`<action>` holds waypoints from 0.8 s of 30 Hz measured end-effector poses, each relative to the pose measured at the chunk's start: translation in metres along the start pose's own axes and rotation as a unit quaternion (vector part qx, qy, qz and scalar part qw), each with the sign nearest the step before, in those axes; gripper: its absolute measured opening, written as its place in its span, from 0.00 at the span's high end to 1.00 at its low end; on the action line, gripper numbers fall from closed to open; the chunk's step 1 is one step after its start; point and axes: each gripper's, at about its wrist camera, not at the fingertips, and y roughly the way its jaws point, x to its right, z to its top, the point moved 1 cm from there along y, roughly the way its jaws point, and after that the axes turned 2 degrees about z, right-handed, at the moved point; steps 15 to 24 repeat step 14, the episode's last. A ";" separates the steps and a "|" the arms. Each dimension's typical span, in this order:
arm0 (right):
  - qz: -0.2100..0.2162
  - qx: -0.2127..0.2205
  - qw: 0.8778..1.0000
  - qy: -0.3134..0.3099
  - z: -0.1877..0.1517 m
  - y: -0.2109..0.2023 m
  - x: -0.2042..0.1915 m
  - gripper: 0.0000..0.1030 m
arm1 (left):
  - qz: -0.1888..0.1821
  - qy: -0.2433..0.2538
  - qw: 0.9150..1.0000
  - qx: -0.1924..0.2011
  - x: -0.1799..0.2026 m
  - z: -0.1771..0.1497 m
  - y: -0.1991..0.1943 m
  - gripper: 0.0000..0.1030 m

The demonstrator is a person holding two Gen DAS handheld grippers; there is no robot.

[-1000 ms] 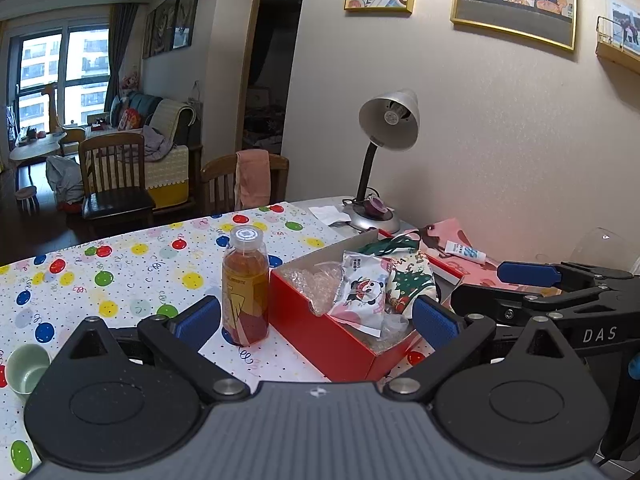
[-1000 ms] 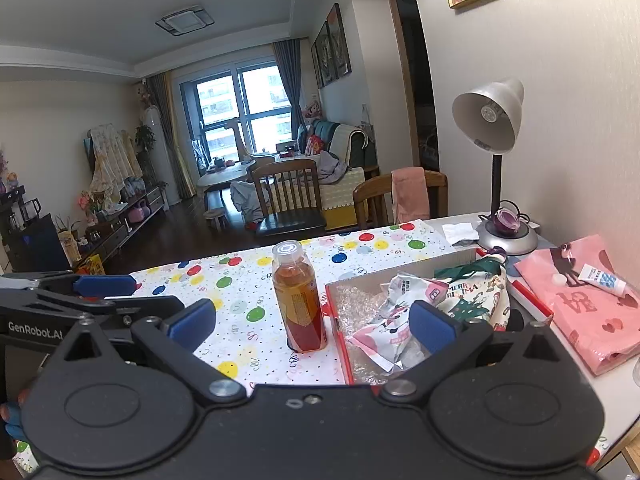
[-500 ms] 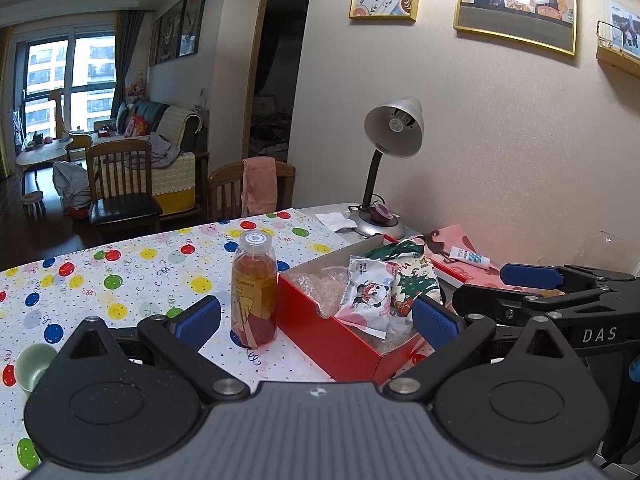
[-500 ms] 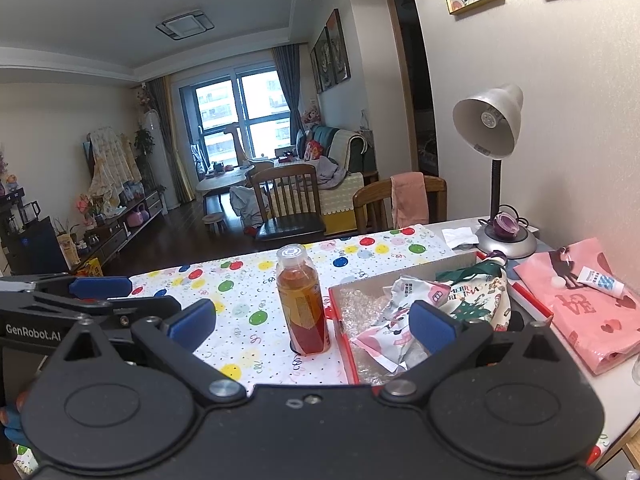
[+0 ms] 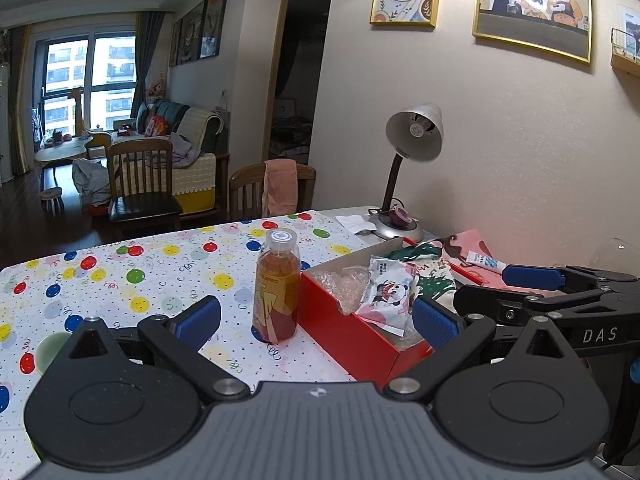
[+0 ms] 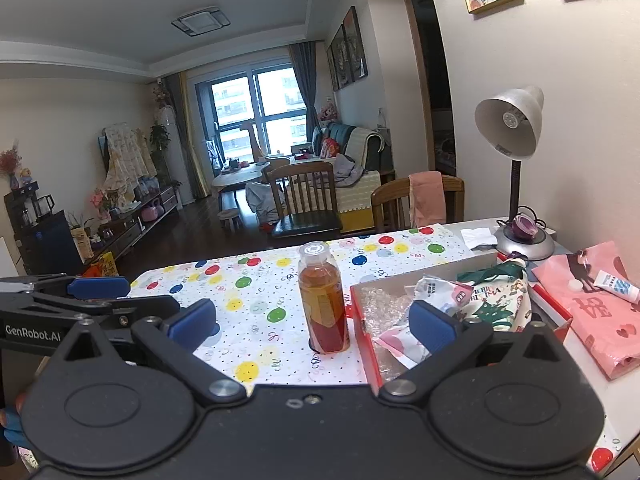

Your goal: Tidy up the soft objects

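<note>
Since a second ago we have drawn both claws back and a little up: the bottle and box sit lower and smaller in both views, and more of the room shows above them.

The soft things, a panda-print pouch [image 5: 386,294] and a green-and-white Christmas cloth bag [image 6: 494,300], lie heaped in the red box [image 5: 348,332] on the bench [image 5: 160,272], on top of crinkled clear wrap. We judge they have been gathered there so the box keeps them together. Just beside the box's left wall stands an amber drink bottle [image 5: 278,286], upright and close to it; we cannot tell if they touch.

Our left claw [image 5: 316,320] is spread wide and holds nothing, hanging above the bench's near edge. Our right claw [image 6: 312,324] is equally wide and empty, alongside it.

Further out, a pink bag [image 6: 592,312] with a small tube [image 6: 614,284] on it lies right of the box, and a desk lamp [image 6: 516,168] stands behind.

The box's near end is cut off by the claw bodies in both views, and what lies under the wrap is hidden.
</note>
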 end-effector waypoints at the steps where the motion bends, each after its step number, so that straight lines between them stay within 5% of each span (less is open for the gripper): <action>1: 0.001 0.000 1.000 -0.001 0.000 0.000 -0.001 0.00 | 0.001 -0.001 1.000 0.000 0.000 0.000 0.000 0.00; 24: 0.002 -0.001 1.000 -0.001 -0.001 0.000 -0.002 0.00 | -0.001 -0.013 1.000 -0.008 -0.004 -0.004 -0.003 0.00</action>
